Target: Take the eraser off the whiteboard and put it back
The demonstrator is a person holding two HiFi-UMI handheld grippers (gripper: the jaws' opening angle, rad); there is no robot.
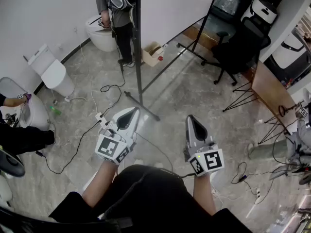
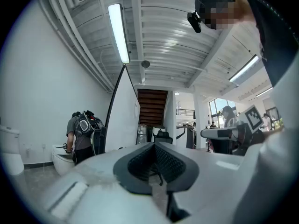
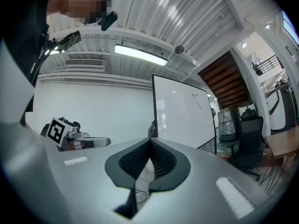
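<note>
The whiteboard [image 1: 175, 8] stands on a black wheeled frame ahead of me, seen almost edge-on in the head view. In the right gripper view the whiteboard [image 3: 184, 111] shows its white face with a few faint pen marks. I cannot make out an eraser in any view. My left gripper [image 1: 127, 114] is held level over the floor, short of the stand's foot, its jaws shut with nothing between them. My right gripper [image 1: 193, 121] is beside it, also level, shut and empty. Each gripper's own view shows closed tips: the left gripper [image 2: 154, 144] and the right gripper [image 3: 150, 140].
A person with a backpack [image 1: 116, 13] stands at a toilet [image 1: 99, 33] behind the board. Another toilet [image 1: 51, 69] is at the left wall. A cardboard box [image 1: 152, 53], a black office chair [image 1: 238, 45], a wooden table [image 1: 269, 89] and cables [image 1: 104, 113] lie around.
</note>
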